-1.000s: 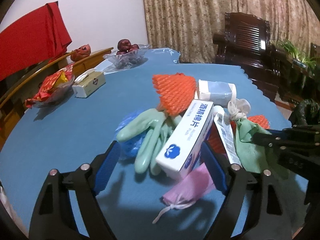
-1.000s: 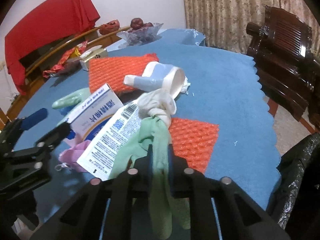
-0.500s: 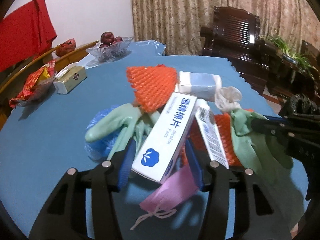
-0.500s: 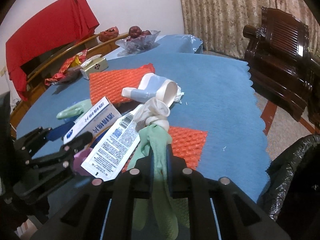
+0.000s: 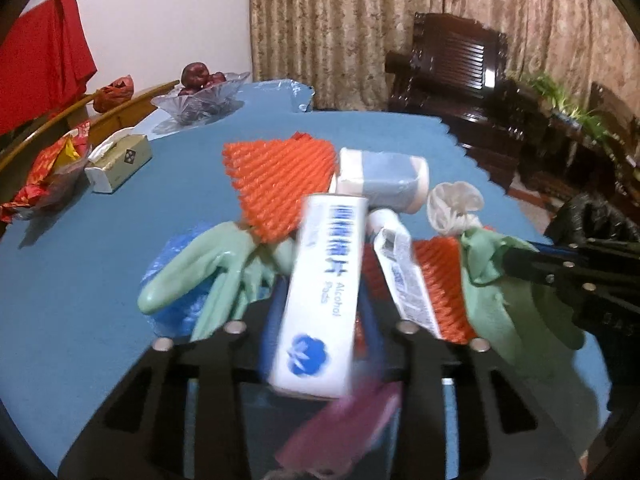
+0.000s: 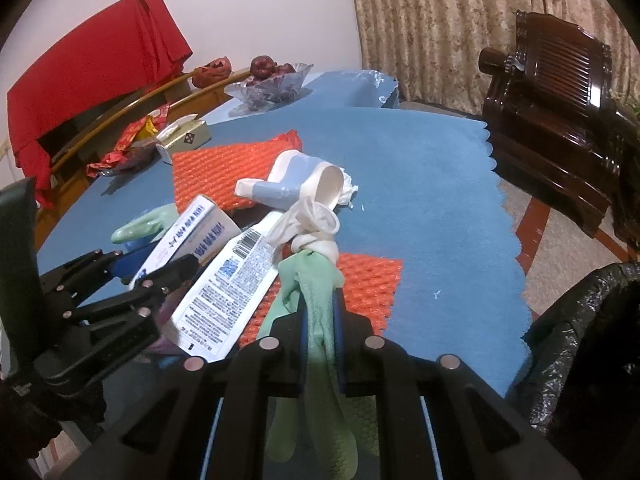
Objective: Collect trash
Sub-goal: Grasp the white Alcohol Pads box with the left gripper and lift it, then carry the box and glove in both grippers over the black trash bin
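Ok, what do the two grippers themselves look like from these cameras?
Both are matte black frames with cut-out slots and round silver studs. The left gripper and the right gripper each carry two fingers faced with blue pads. No cables, sleeves or markings show.

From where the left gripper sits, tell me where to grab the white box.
Grip the white box across its narrow width near the close end, coming from straight behind. It lies lengthwise between the left gripper pads, which are closing on it.

White wall, patterned curtain, dark carved wooden chair.
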The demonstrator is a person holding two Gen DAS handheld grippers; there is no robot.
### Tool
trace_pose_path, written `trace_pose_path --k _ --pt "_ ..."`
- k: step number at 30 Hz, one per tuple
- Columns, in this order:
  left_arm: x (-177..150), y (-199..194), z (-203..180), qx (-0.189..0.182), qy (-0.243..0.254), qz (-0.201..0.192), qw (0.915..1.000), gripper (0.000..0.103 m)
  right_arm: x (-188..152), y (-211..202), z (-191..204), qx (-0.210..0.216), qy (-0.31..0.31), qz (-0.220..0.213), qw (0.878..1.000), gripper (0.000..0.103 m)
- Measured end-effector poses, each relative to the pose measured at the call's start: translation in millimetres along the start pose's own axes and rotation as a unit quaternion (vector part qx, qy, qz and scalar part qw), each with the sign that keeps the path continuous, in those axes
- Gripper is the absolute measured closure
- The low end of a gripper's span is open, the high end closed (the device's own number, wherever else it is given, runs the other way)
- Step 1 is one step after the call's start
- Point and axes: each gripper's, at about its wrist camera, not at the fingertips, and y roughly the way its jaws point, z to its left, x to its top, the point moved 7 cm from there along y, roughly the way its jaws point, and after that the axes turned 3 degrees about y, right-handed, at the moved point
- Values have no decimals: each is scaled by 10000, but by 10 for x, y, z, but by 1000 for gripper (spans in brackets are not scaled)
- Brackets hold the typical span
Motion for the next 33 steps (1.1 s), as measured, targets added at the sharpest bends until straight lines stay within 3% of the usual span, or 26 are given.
trace_pose_path --k 7,18,24,33 --pt "191 -298 12 12 -162 -349 9993 73 94 -204 -14 40 78 -232 9997 92" --pt "577 -775 -401 -139 15 -921 9957 74 320 -731 -133 23 209 -812 9965 92" --pt "610 -826 -829 -571 126 -863 9945 74 313 -1088 -406 -237 358 -1027 9938 92" --pt "621 -736 -1756 -1407 462 -676 9867 74 -90 -1598 -1324 -1091 1001 -1002 9839 92"
